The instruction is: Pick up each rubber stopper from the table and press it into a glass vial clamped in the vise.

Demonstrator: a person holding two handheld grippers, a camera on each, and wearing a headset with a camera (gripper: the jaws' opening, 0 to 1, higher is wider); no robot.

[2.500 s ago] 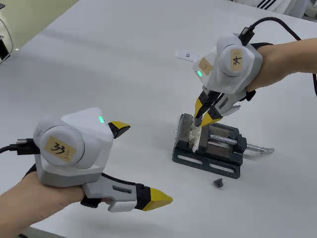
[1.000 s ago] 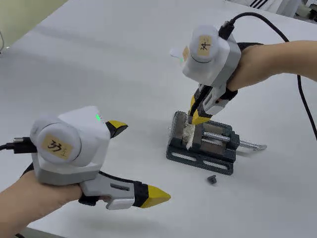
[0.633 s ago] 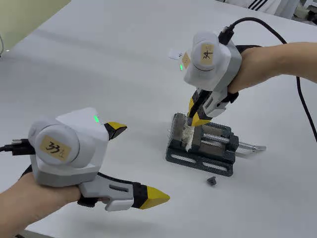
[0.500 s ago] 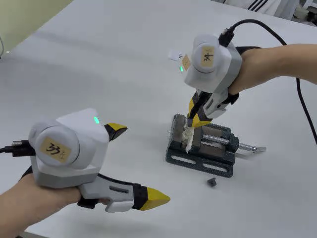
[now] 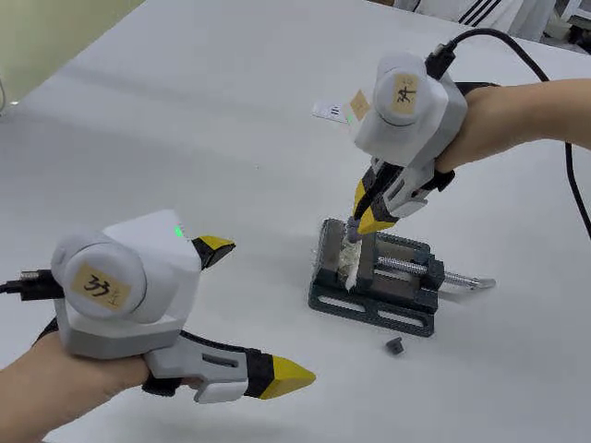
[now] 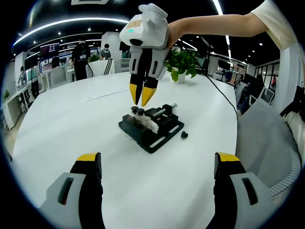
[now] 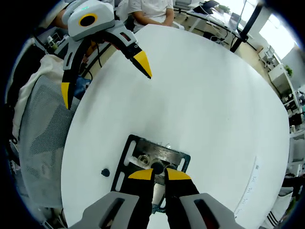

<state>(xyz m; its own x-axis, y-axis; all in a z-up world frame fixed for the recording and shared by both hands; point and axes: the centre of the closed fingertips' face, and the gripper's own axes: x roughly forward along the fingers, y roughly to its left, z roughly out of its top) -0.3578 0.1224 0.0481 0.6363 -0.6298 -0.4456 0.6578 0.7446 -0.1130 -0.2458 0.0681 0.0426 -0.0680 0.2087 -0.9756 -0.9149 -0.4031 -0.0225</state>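
Right gripper view first: can see the right claw [image 7: 159,174] pinched nearly shut, just a slit left between the jaws, not gripping anything as far as can be told. Hangs right over the vise [image 7: 138,150], pointing down at two dark-topped vials [image 7: 156,167] clamped side by side in some white padding [image 5: 350,263]. Going by the left gripper view, looks to be just clear of the tops, not touching. Over in the head view, can spot the left claw [image 5: 251,310] spread wide, holding nothing, hovering low over the table [image 5: 185,111] and well apart from the vise.

Reads like the tail end of a press: seems to have both vials plugged, though can't say how deep. Next up, probably fetching the loose stopper [image 5: 395,346] lying on the table just in front of the vise base. Calls for opening the right claw, swinging it clear of the vials, dropping down and pinching that little thing squarely without sending it skittering. Can't make out an unplugged vial for it, mind.

Round about: a paper slip [image 5: 330,112] beyond the vise, a black cable [image 5: 489,30] trailing off the right claw, and the vise handle [image 5: 466,281] poking out sideways near the stopper. Worth minding that handle and the base on the way down; otherwise nothing seen blocking.
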